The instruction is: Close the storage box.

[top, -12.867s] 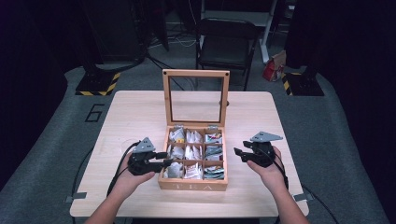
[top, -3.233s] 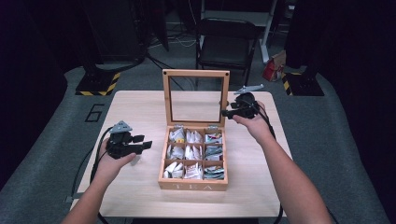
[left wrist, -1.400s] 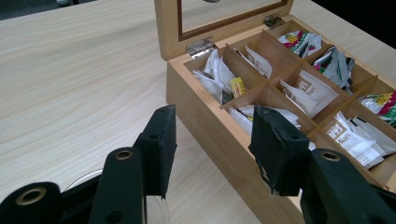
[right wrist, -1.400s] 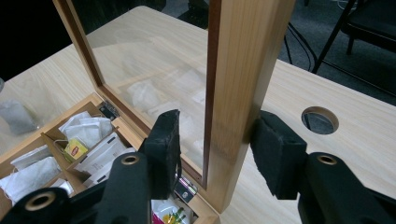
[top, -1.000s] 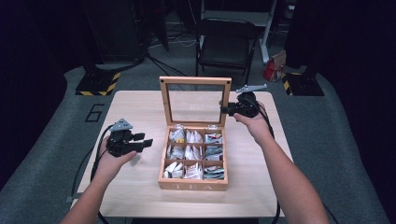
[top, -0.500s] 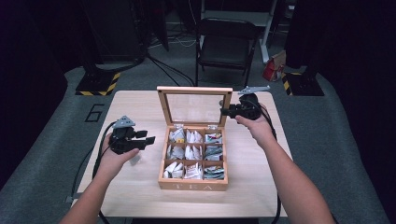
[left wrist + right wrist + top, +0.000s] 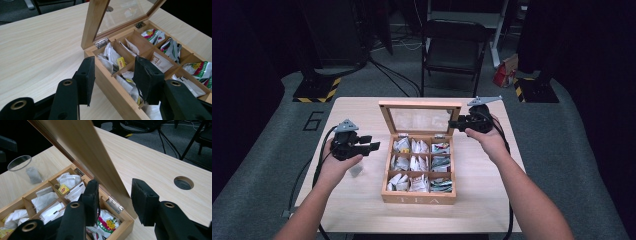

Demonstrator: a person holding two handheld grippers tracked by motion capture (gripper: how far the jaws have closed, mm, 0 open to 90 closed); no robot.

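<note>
Wooden tea box [image 7: 418,197] sits mid-table [image 7: 362,107], front panel marked TEA, 9 compartments w/ tea bags [image 7: 412,163]. Its glass-paned lid [image 7: 420,118] is tilted toward the person, partway down, hinged at the far edge.

Right gripper [image 7: 460,123] is at the lid's right edge, near the top right corner. In the right gripper view the lid's wooden frame [image 7: 86,150] passes between the 2 black jaws; the near pad [image 7: 91,195] lies close against the frame, the other pad [image 7: 143,200] stands clear of it w/ bare table showing in the gap. Jaws have just been opening a bit, so they're apart w/ the frame between them, not pinching it. Same view shows a clear plastic cup [image 7: 21,168] w/ 1 tea bag inside, far side of the box.

Left gripper [image 7: 368,146] hovers left of the box, apart from it in the high view, jaws spread & holding nothing. In the left gripper view its pads [image 7: 86,75] frame the box's near wall and left column of compartments; lid hinge [image 7: 101,42] visible at the back corner.

Chair [image 7: 452,47] stands beyond the table.
</note>
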